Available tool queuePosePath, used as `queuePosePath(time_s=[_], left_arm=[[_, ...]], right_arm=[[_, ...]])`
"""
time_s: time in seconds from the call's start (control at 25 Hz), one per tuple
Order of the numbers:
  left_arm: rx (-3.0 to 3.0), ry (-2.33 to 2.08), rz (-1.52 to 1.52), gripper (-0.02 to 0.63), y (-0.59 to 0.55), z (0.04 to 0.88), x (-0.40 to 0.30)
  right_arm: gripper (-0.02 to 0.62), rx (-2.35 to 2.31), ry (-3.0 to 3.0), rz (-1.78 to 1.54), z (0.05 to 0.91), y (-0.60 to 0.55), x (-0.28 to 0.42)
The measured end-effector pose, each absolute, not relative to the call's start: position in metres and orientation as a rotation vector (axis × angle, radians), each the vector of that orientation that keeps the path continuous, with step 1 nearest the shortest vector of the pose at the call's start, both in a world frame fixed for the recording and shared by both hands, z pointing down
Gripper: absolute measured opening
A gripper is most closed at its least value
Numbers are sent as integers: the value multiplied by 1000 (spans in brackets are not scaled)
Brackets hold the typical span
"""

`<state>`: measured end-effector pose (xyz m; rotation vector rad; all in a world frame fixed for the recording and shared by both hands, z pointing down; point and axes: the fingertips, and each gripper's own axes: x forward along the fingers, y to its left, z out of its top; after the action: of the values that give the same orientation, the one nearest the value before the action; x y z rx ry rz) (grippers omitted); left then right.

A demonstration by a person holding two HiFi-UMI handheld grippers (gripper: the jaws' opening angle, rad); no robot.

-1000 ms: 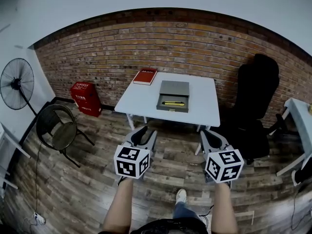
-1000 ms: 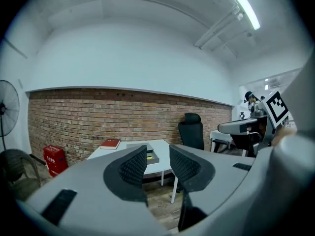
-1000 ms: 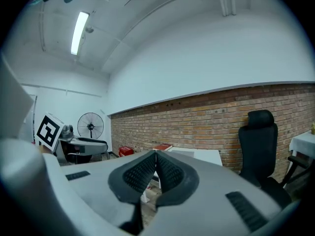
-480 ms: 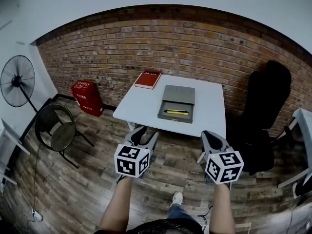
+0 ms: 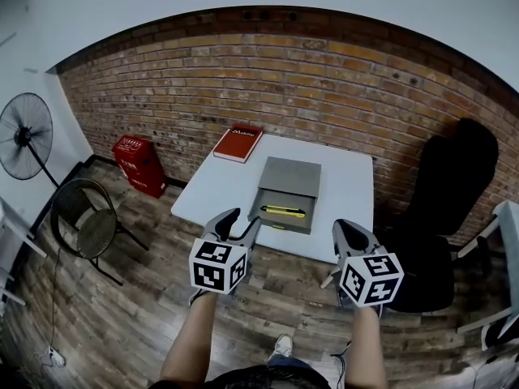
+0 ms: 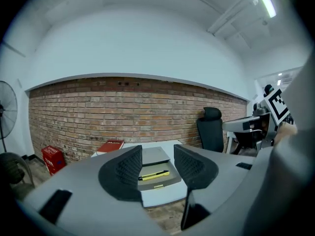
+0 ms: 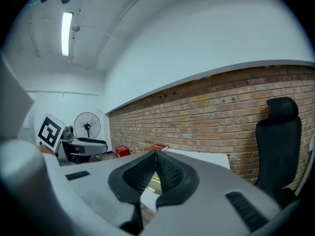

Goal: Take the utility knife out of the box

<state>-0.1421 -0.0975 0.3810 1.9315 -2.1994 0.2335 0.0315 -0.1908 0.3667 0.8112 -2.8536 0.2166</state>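
Observation:
A yellow utility knife lies in the open drawer-like front of a grey box on a white table. My left gripper hovers short of the table's near edge, its jaws opening with nothing between them. In the left gripper view the knife and box show far off through the gap of that gripper. My right gripper hangs to the right of the box, apart from it. Seen from its own camera, the right gripper has its pads touching, empty.
A red book lies at the table's far left corner. A brick wall stands behind. A black office chair is right of the table. On the left are a red crate, a round chair and a fan.
Both grippers have moved forward to the table, which now lies much nearer. The left gripper's jaws have spread wider. The right jaws stay together.

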Motion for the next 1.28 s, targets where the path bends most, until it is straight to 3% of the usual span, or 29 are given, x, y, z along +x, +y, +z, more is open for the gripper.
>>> queuePosePath(time_s=[1.28], left_arm=[[2187,-1907,473,204,-261,428,-183]], right_arm=[[20,908,-2798,225,380,-316,-46]])
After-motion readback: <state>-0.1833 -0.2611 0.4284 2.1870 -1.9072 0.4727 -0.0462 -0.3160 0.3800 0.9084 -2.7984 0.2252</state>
